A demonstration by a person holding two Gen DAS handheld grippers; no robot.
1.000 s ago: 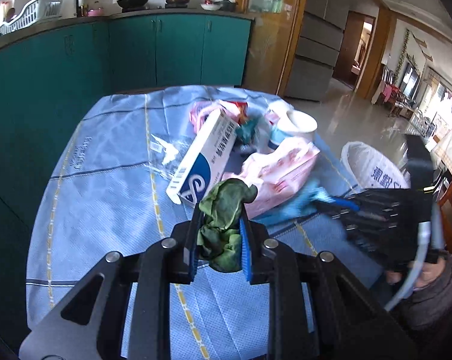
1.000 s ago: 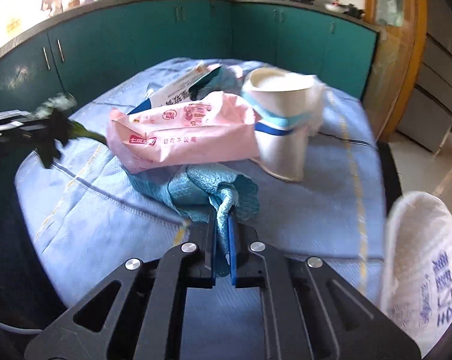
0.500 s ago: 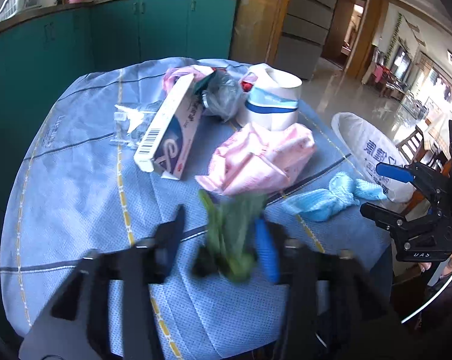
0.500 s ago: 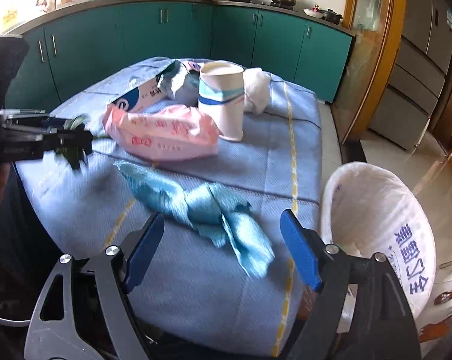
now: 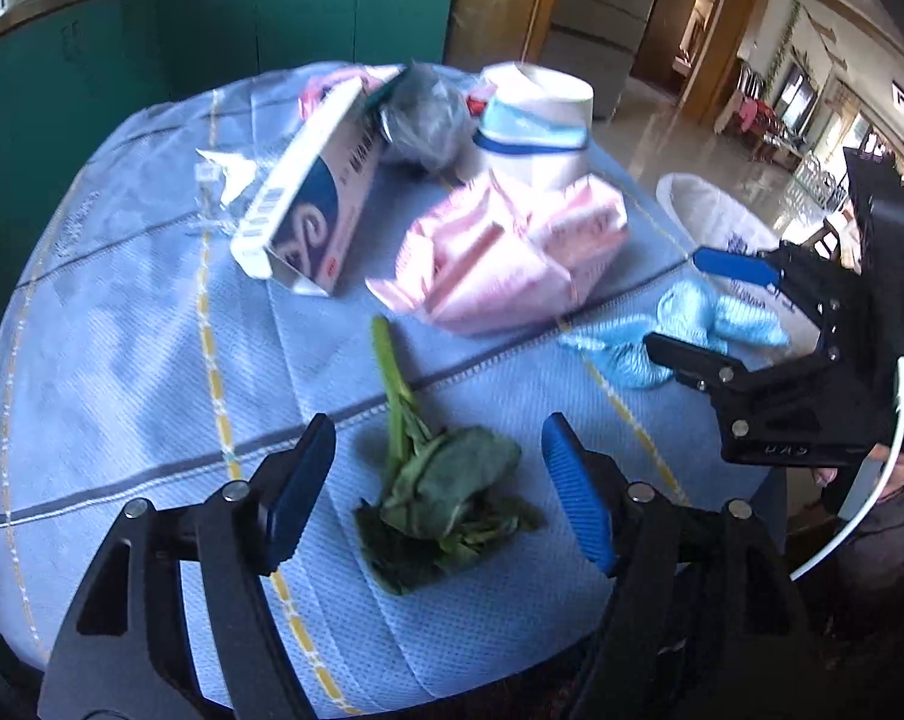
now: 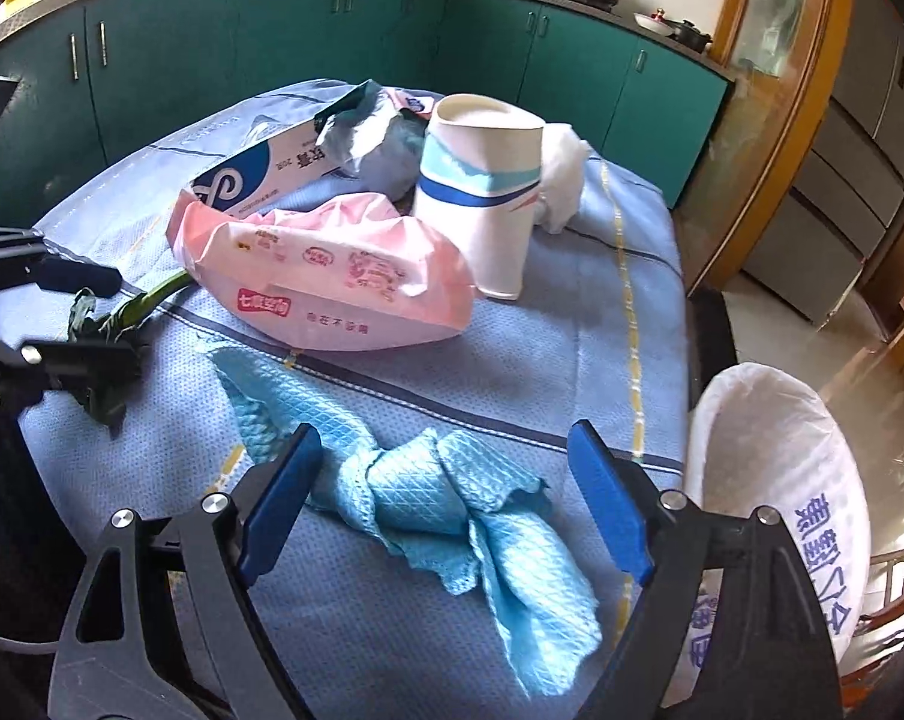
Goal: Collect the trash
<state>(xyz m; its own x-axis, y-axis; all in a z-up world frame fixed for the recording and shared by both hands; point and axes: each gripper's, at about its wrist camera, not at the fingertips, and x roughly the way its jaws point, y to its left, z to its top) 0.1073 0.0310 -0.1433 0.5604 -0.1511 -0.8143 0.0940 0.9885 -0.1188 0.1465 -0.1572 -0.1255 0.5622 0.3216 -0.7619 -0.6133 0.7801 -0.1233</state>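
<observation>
left gripper (image 5: 440,483) jaws wide, empty over wilted greens (image 5: 446,501) | right gripper (image 6: 446,495) likewise over blue cloth (image 6: 452,510) | advice: straddle bunch centre, close fully, carry to bin (image 6: 775,480)

The white bin bag (image 6: 769,480) beside the desk's corner is cut off by the right wrist picture's lower edge, and its printed blue characters run out of sight. Behind the paper cup (image 6: 481,192), a white wad (image 6: 562,177) is half hidden. The pink packet (image 5: 499,252) is motion-blurred in the left wrist view.
</observation>
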